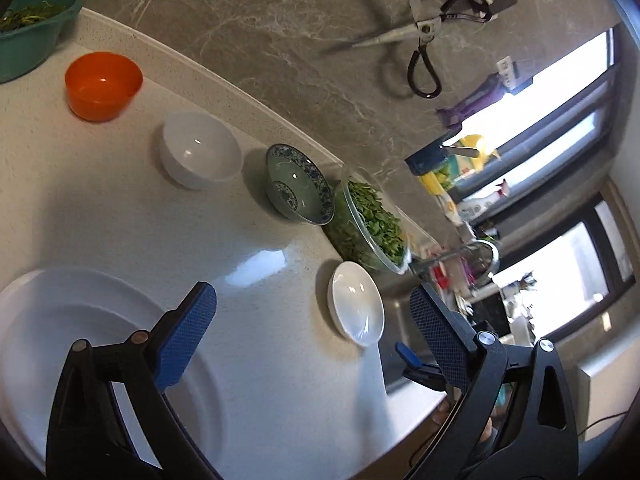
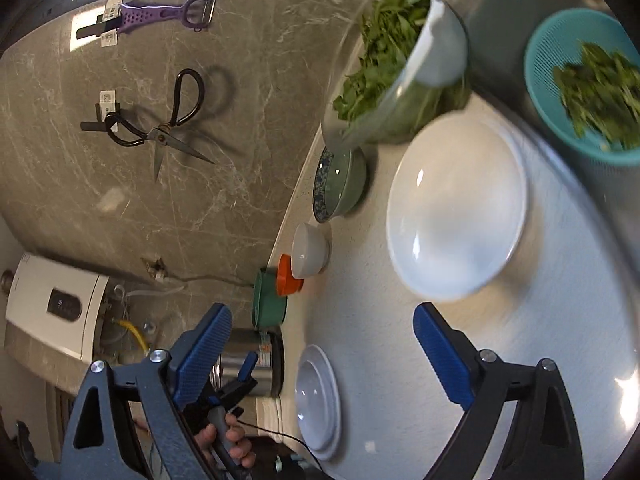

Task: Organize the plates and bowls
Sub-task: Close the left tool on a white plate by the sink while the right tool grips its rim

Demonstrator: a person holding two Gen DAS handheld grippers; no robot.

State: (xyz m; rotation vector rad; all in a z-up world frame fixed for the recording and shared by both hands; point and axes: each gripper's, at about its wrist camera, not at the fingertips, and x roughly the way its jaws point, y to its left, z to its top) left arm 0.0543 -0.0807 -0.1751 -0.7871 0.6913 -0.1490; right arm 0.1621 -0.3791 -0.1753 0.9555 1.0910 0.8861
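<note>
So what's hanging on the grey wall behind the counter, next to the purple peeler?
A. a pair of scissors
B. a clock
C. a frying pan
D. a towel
A: a pair of scissors with black handles hangs on the marbled grey wall, just beside the purple peeler.

The green basin at the tabletop's far corner is cut off by the left wrist picture's edge, and the big white plate at the near edge is partly hidden behind the left claw and cropped too. In the right wrist view the teal colander of greens is blurred and cropped, the white shallow bowl is smeared, and the orange bowl is half hidden behind a small white bowl.
</note>
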